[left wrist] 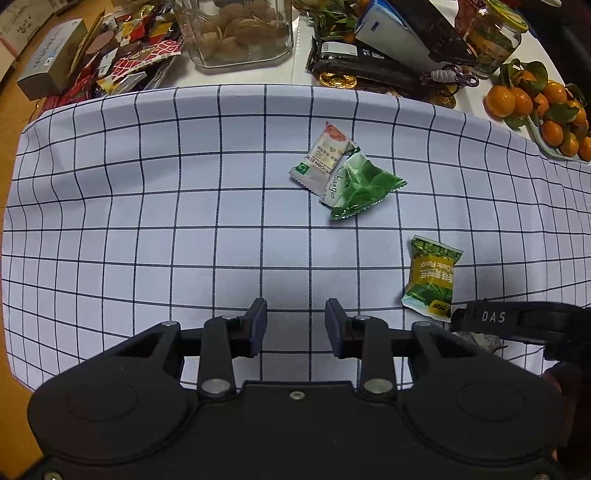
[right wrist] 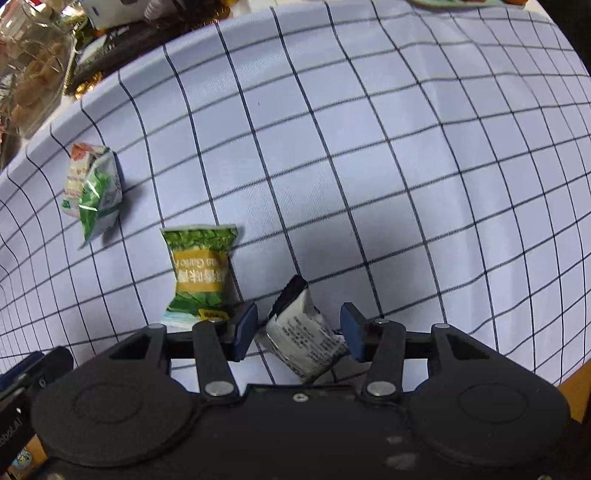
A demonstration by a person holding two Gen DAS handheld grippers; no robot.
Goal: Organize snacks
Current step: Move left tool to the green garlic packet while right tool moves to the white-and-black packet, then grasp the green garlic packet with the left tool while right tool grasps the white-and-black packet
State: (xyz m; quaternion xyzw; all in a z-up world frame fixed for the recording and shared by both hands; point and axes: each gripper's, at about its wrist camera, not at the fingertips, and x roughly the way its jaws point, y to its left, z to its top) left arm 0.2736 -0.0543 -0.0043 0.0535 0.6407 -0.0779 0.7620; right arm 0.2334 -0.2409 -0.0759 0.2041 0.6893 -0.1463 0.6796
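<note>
While right gripper [right wrist: 298, 330] straddles white packet [right wrist: 303, 341] near checked cloth [right wrist: 406, 166] front edge, jaws spread, pads clear: pickup step likely. Next: close squarely. Left gripper [left wrist: 295, 326] spread, empty.

1. Ahead of the left gripper [left wrist: 295, 325], wide bare checked cloth [left wrist: 147, 203], nothing between its parted fingers.
2. Further out, ahead and right: a white snack packet [left wrist: 317, 162] with a green leaf packet [left wrist: 364, 188] lying against it.
3. Close on its right, a green-and-yellow packet [left wrist: 432, 277], then the right gripper [right wrist: 299, 328].
4. A white-and-black packet [right wrist: 303, 332] sits between the right gripper's parted fingers; open cloth runs ahead and right.
5. Far edge walled off: glass jar [left wrist: 240, 33], tangerines [left wrist: 535, 107].
</note>
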